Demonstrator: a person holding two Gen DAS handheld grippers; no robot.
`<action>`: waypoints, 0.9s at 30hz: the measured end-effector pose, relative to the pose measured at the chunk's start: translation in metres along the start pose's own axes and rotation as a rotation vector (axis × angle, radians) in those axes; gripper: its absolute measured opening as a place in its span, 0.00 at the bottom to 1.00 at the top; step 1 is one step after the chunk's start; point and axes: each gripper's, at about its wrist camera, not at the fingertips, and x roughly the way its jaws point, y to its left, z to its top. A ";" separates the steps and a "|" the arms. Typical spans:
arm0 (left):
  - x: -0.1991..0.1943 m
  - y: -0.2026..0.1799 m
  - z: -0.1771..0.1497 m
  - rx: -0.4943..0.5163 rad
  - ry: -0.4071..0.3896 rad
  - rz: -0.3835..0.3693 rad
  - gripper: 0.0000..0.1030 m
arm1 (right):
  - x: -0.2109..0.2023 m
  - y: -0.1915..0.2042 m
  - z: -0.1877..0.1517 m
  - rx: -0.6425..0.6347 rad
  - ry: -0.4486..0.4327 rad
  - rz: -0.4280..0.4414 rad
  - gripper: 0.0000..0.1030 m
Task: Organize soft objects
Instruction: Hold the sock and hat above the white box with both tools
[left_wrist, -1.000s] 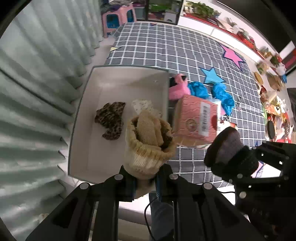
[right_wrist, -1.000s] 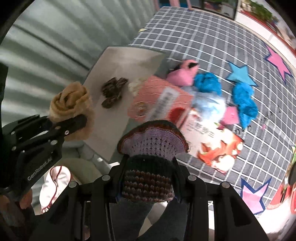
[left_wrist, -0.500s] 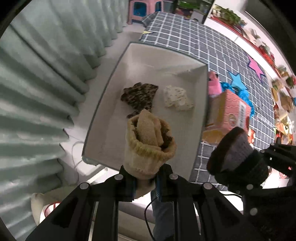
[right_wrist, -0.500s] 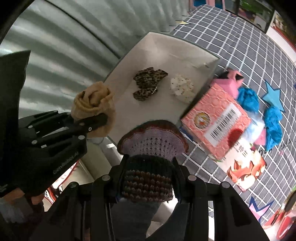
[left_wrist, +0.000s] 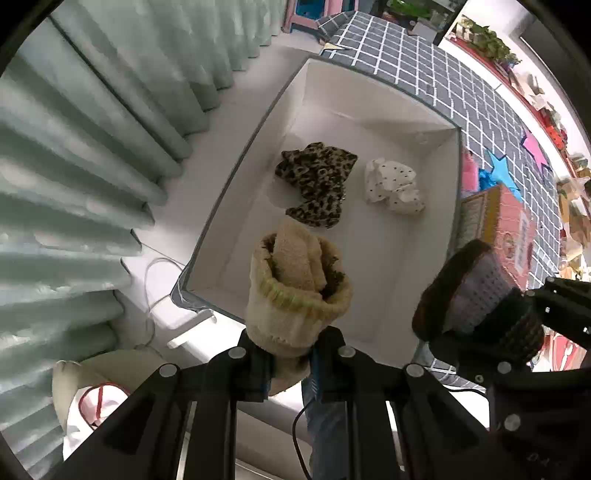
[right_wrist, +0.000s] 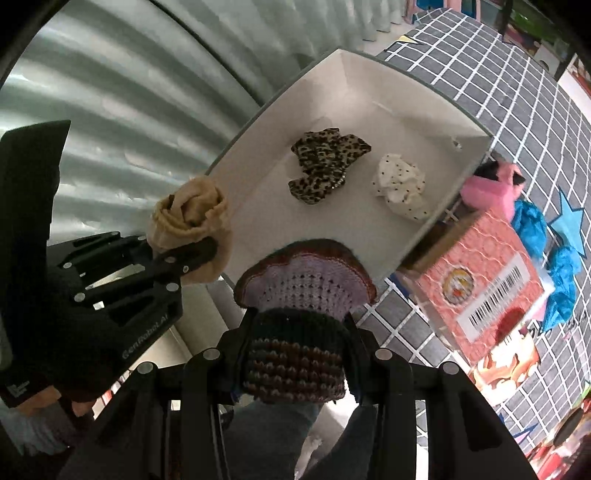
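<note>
My left gripper (left_wrist: 290, 347) is shut on a rolled cream knit sock (left_wrist: 295, 280) and holds it above the near edge of a white box (left_wrist: 369, 103); the sock also shows in the right wrist view (right_wrist: 192, 221). My right gripper (right_wrist: 295, 354) is shut on a rolled purple and brown knit sock (right_wrist: 299, 302), held above the box's near right corner; this sock shows in the left wrist view (left_wrist: 476, 295). Inside the box (right_wrist: 406, 92) lie a leopard-print cloth (left_wrist: 317, 181) (right_wrist: 325, 162) and a white dotted cloth (left_wrist: 393, 184) (right_wrist: 400, 184).
Pale green curtains (left_wrist: 92, 129) hang left of the box. Right of the box, on a grey checked mat (right_wrist: 498, 74), are a red carton (right_wrist: 487, 288), a pink soft item (right_wrist: 491, 184) and blue crumpled pieces (right_wrist: 532, 221). A white bag (left_wrist: 88, 406) lies low at left.
Both grippers have swung left with their socks, from over the red carton and mat to over the near end of the white box. The box contents have not moved.
</note>
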 end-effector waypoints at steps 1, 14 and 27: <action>0.003 0.001 0.000 -0.003 0.005 0.000 0.17 | 0.002 0.001 0.002 -0.002 0.003 -0.001 0.41; 0.024 0.008 0.007 -0.021 0.038 -0.003 0.17 | 0.021 0.003 0.014 -0.013 0.034 -0.014 0.41; 0.027 0.006 0.008 -0.019 0.051 0.005 0.17 | 0.029 -0.010 0.018 0.026 0.043 -0.014 0.41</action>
